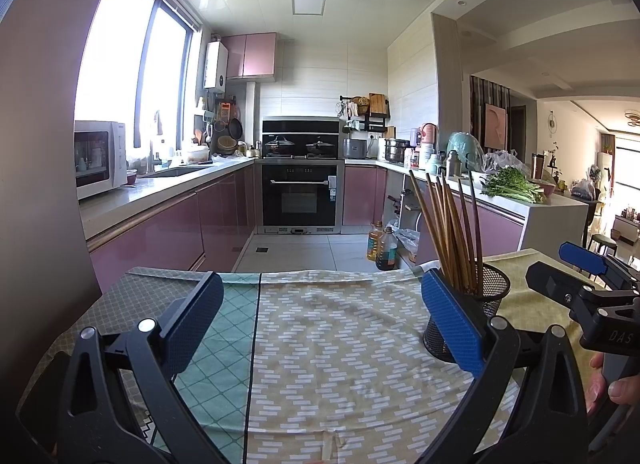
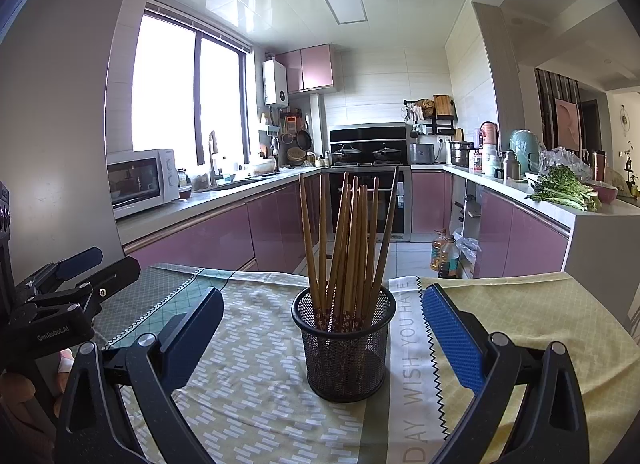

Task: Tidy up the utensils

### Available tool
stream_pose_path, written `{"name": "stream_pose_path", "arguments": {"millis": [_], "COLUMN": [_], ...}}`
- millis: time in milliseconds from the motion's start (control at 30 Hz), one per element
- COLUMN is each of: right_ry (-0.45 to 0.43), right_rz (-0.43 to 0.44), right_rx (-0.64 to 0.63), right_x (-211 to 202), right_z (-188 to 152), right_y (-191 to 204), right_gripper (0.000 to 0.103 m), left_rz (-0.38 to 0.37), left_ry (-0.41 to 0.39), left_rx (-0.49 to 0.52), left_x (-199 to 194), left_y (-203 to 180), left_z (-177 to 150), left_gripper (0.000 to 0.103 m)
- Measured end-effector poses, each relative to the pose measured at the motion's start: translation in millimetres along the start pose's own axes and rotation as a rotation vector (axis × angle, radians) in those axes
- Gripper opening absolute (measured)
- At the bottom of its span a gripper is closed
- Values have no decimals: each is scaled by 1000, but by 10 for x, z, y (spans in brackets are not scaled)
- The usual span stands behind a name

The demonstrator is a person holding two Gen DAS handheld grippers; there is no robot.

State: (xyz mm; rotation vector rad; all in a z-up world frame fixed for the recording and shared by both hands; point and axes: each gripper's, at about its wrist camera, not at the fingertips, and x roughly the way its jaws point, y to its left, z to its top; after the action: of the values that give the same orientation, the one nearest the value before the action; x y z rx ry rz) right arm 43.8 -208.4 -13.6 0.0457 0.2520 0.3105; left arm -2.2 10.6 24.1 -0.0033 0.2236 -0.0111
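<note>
Right wrist view showed the black wire-mesh cylindrical holder (image 2: 342, 348) standing upright on the cloth-covered bench (image 2: 256, 404), directly ahead of the right gripper (image 2: 322, 324), whose fingers (image 2: 452, 340) were spread wide to either side of the holder and touched nothing. Inside the holder stood a bundle of brown wooden chopsticks (image 2: 350, 248), thin ends up, fanned outward and leaning on the rim; a few carried a small flower pattern near the bottom. No loose utensil was visible on the cloth around the holder, so the sorting looked largely done, as far as these views could tell. In the left wrist view the left gripper (image 1: 320, 320) hung to the left of the holder (image 1: 476, 316), its fingers (image 1: 192, 320) likewise spread and empty. If the holder was to be shifted, the sound way would be to close on its mesh wall low down, slowly, and keep it level: the chopsticks stood loose and tall, and a tilt or a knock at the rim would likely spill them.
</note>
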Motion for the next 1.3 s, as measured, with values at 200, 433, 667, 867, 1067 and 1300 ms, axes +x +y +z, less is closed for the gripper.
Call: {"name": "stream_pose_path", "arguments": {"millis": [200, 433, 667, 867, 1067, 1300], "right_ry": [-3, -5, -1, 0, 0, 2], "right_rz": [0, 0, 2, 2, 2, 3], "right_rx": [2, 1, 3, 3, 4, 5], "right_x": [-1, -1, 6, 3, 2, 6], "right_z": [-4, -4, -2, -3, -2, 0], "right_y": [-13, -9, -15, -14, -16, -16], "right_gripper": [97, 97, 97, 97, 97, 97], "left_rz": [2, 2, 0, -1, -6, 3], "left_ry": [0, 0, 2, 4, 7, -2], "left_rx": [0, -2, -3, -3, -11, 5], "left_x": [8, 9, 15, 21, 22, 24], "left_y": [-20, -22, -18, -20, -31, -62], "left_z": [-21, -23, -19, -20, -26, -23], "left_gripper": [97, 97, 97, 97, 97, 97]}}
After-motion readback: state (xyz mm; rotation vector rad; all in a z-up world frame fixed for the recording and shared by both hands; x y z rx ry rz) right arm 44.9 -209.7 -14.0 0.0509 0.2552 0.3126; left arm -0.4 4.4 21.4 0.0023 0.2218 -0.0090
